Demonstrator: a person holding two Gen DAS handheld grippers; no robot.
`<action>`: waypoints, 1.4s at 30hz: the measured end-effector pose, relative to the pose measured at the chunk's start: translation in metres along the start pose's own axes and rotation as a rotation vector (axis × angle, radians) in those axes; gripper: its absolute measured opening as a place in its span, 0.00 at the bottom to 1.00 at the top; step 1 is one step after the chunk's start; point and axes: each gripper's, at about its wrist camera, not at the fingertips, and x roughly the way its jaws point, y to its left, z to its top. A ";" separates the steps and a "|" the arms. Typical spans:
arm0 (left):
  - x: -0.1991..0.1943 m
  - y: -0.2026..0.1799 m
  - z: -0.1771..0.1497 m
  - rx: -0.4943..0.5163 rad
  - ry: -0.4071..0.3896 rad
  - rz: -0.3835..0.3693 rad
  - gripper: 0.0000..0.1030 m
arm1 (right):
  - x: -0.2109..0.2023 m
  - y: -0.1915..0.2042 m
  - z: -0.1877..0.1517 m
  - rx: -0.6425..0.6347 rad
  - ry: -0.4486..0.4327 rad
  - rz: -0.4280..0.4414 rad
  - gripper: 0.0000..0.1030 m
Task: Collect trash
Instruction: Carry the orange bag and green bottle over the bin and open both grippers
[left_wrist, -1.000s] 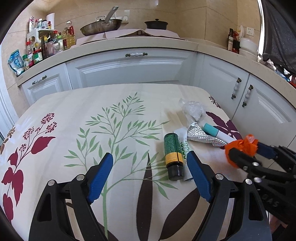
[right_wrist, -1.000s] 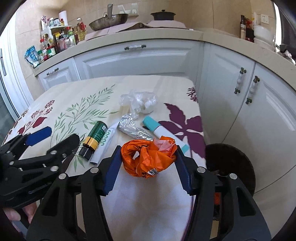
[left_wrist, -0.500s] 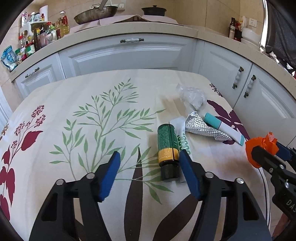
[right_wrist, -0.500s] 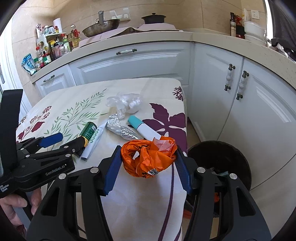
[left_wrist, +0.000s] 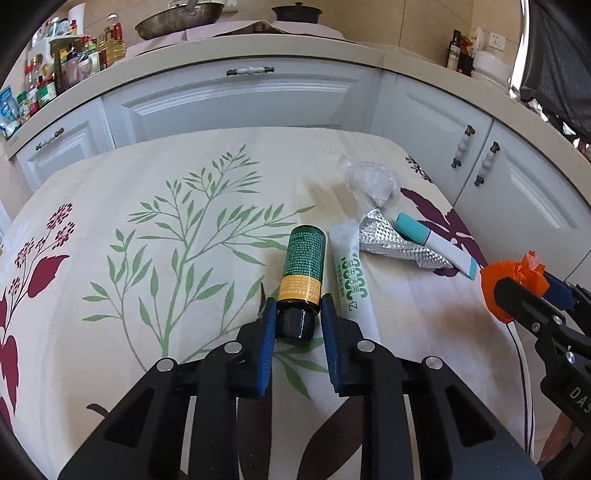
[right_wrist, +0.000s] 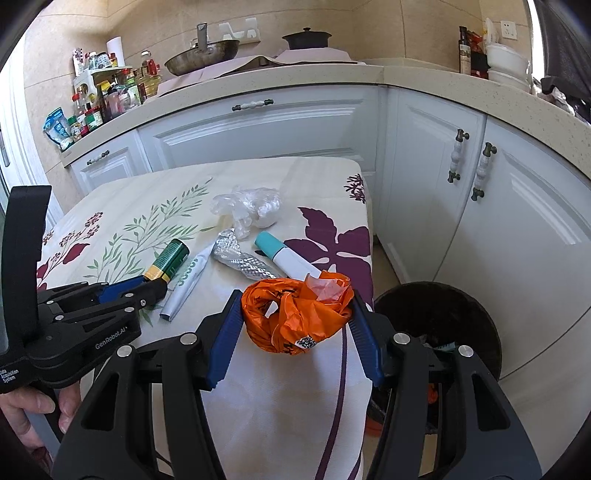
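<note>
Green-and-yellow labelled small bottle with a black cap lies at frame centre on the floral tablecloth, long axis running up-frame, cap toward the left gripper; its jaws are closing, astride the cap; right gripper clamps a crumpled orange plastic bag.

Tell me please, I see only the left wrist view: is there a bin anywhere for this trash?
Observer: Yes. The right wrist view shows a dark round bin on the floor, beside the table.
Operator: Is it empty?
Observer: No, some trash lies inside; I cannot tell what it is.
Operator: How is the orange bag held?
Observer: The right gripper presses the crumpled orange bag from both sides, above the table's near end.
</note>
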 end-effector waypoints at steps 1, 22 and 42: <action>-0.002 0.001 0.000 -0.003 -0.010 0.004 0.24 | -0.001 0.000 0.000 -0.001 -0.003 0.000 0.53; -0.080 -0.002 0.007 -0.022 -0.259 0.056 0.24 | -0.044 0.002 0.008 -0.027 -0.152 -0.036 0.53; -0.092 -0.079 -0.004 0.112 -0.275 -0.055 0.24 | -0.080 -0.067 -0.007 0.076 -0.214 -0.143 0.53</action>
